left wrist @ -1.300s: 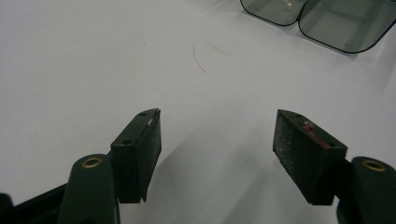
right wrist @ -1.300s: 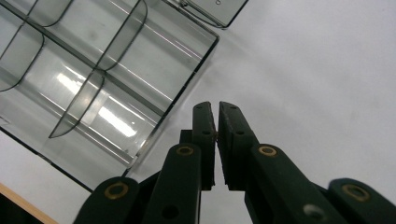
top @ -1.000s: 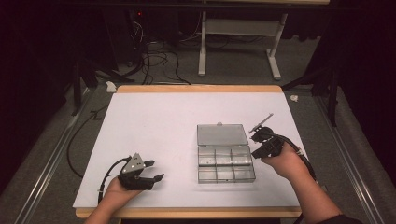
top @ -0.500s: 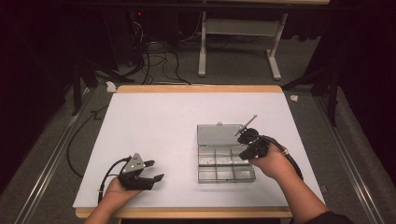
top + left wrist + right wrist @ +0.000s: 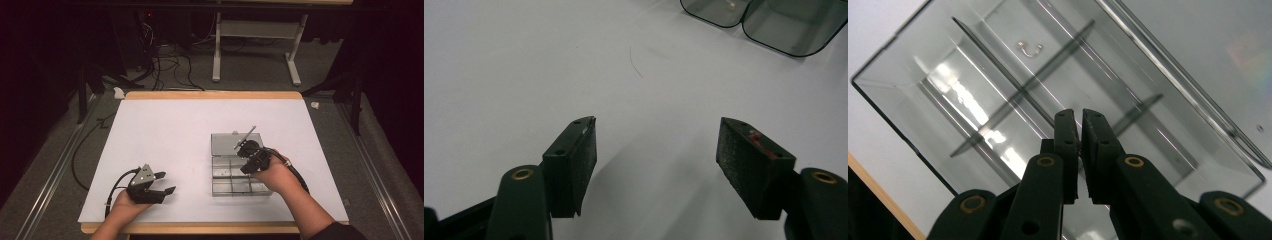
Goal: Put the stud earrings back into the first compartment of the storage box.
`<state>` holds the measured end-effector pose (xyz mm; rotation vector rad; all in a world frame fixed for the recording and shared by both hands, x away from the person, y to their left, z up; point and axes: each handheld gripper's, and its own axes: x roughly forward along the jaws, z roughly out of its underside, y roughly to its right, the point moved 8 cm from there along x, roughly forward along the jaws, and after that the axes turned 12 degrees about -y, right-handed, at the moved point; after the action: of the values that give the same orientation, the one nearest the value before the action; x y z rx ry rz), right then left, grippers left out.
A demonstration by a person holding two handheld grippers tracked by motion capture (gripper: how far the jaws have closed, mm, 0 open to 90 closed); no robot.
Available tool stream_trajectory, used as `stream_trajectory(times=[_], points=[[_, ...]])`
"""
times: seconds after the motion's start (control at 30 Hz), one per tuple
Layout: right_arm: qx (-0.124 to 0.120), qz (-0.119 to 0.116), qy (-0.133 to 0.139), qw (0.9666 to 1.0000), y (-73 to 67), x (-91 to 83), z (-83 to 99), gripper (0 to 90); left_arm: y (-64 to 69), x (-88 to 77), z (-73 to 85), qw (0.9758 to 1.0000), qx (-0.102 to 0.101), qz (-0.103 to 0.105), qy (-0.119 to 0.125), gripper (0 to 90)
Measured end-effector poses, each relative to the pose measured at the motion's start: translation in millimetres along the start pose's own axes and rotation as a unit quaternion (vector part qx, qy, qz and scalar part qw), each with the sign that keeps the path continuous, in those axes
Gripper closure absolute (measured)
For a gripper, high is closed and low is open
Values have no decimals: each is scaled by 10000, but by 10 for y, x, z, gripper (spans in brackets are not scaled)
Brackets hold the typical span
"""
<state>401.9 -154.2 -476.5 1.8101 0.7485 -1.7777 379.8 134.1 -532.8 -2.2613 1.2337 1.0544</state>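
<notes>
A clear plastic compartment box (image 5: 220, 186) lies on the white table with its lid (image 5: 225, 142) folded open at the far side. My right gripper (image 5: 246, 167) hovers over the box's compartments (image 5: 973, 100), jaws pressed together with only a hairline gap; a tiny speck may sit between the pads. A small metal hook (image 5: 1029, 48) lies in one compartment. My left gripper (image 5: 166, 183) rests at the front left of the table, jaws wide open (image 5: 656, 150) over bare white surface, nothing between them. Two corners of the box (image 5: 794, 30) show at the top of the left gripper view.
The white table top (image 5: 165, 130) has a wooden front edge (image 5: 200, 228). Cables (image 5: 165, 65) and a white desk frame (image 5: 250, 45) stand on the floor beyond the far edge. A cable trails from each gripper.
My right gripper has moved left, from the box's right edge to above its compartments. The left gripper has stayed put.
</notes>
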Motion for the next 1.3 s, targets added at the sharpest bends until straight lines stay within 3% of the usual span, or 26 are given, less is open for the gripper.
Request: stream_trajectory(times=[0.03,0.6,0.97,1.3], points=[[-113,14,33,9999,-5,8,-25,864,0,-1,0,10000,1,6,-2,330],[-524,-76,79,9986,-278,138,-399,864,2,-2,0,10000,11,14,8,330],[-566,-147,46,9983,-328,301,-581,864,3,-6,0,10000,10,23,25,329],[-539,-162,-57,9984,-288,409,-603,855,2,-7,1,10000,13,29,17,330]])
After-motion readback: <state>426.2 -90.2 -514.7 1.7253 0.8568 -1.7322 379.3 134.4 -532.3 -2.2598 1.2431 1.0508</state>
